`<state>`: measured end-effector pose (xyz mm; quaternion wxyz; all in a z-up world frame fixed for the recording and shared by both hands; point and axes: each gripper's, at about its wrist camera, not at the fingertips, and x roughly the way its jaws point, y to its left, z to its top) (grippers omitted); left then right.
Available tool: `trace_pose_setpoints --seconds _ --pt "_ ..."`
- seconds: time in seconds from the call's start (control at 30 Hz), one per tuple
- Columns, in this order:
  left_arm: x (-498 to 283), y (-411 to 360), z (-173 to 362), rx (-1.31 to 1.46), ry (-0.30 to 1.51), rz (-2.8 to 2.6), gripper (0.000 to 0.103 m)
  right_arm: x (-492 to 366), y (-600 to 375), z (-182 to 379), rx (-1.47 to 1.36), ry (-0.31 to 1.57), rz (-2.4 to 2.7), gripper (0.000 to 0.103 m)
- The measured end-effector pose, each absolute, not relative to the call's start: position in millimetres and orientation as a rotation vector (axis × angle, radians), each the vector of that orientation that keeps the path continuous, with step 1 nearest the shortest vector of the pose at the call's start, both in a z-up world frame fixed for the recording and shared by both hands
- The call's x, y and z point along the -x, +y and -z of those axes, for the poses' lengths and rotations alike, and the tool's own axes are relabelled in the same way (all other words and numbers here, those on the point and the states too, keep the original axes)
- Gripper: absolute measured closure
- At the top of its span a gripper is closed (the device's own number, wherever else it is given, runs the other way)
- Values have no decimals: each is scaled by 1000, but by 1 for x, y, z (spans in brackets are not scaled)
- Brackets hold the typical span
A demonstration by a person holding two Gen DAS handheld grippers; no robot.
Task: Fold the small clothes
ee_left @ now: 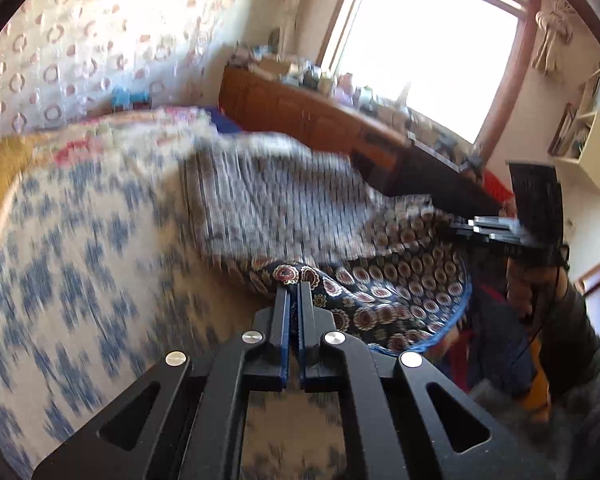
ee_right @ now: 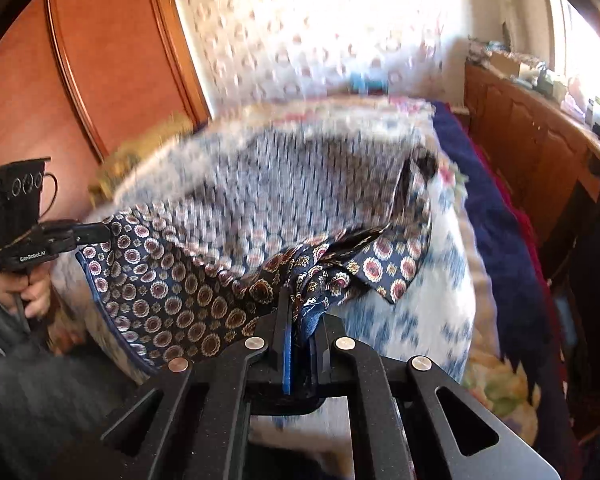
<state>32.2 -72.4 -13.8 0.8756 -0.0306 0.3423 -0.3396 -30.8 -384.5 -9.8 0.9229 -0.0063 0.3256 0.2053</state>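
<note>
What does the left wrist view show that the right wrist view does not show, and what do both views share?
Only the left wrist view shows the bright window and the cream wall shelf. Only the right wrist view shows the wooden door and the hand that carries the left gripper. Both views share the dark patterned garment, each gripper shut on its edge, the bed cover and the long wooden cabinet. The right gripper is bunched with fabric.
</note>
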Motion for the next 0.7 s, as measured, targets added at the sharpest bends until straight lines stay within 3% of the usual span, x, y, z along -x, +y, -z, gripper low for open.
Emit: trace_pose_setpoints --seconds 0.2,0.57,0.7 --pt "-93 -84 -18 62 651 657 99 -8 -399 -18 -82 561 -398 97" --pt "-208 -116 9 -19 766 513 99 -109 -402 -1 -170 618 -274 97" --pt "-221 -123 16 -37 781 501 99 -118 -402 -13 -150 611 -203 79"
